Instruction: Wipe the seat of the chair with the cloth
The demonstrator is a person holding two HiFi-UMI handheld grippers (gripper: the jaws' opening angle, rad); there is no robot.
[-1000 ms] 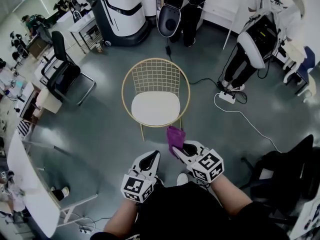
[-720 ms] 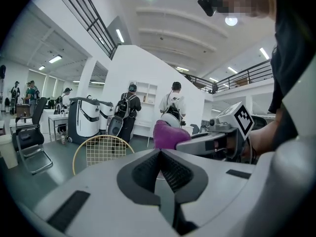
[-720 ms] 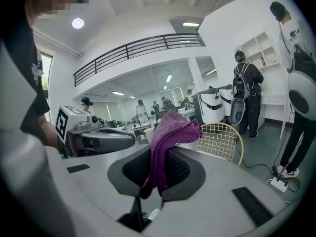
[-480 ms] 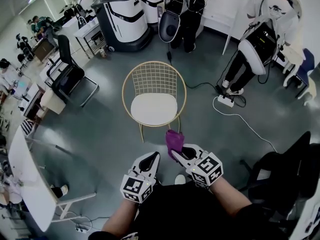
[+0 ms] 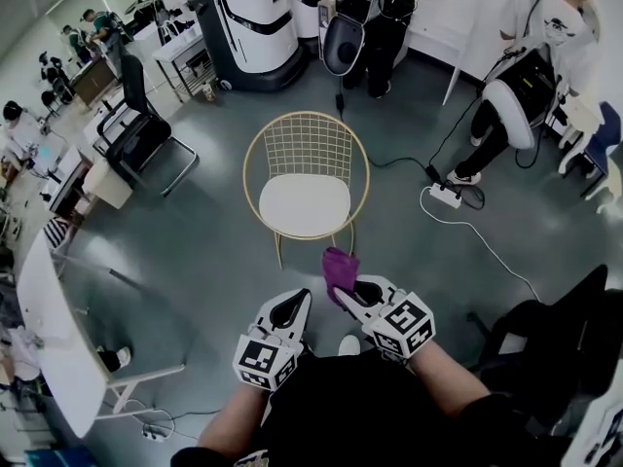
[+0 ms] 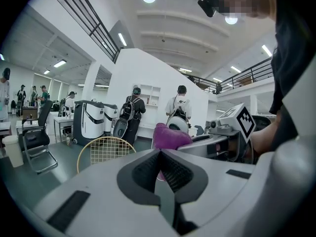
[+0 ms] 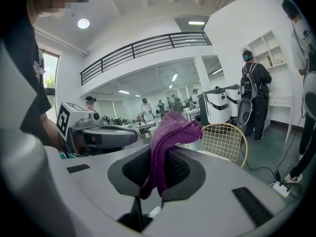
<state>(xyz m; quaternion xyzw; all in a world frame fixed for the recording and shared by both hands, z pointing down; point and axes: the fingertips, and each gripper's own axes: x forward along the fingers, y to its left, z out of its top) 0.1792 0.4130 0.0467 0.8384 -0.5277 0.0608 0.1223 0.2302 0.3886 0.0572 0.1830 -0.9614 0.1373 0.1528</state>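
the right gripper (image 5: 343, 288) has its jaws closed on the purple cloth (image 5: 339, 266). in the right gripper view the cloth (image 7: 170, 132) is pinched between the two dark ribbed pads (image 7: 177, 169), one fold bunched above the jaws and a tail hanging down behind them. the left gripper (image 5: 292, 305) is held just beside it, apart from the cloth; in the left gripper view its jaws (image 6: 160, 164) are pressed together with nothing between them.

the chair (image 5: 308, 149) stands on the grey floor (image 5: 204, 261) ahead of both grippers, well apart from them. it has a gold wire back and legs, and its white seat (image 5: 305, 205) is bare. the cloth is in the air between the person and the chair, not touching it.

the only printed marks that can be made out are the black-and-white square patterns on each gripper's marker cube (image 5: 402, 323); they carry no letters.

to the right of the chair a white power strip (image 5: 443, 191) with a white cable lies on the floor. a black office chair (image 5: 141, 139) stands to the left, and large white machines (image 5: 248, 27) stand beyond the chair, with people beside them.
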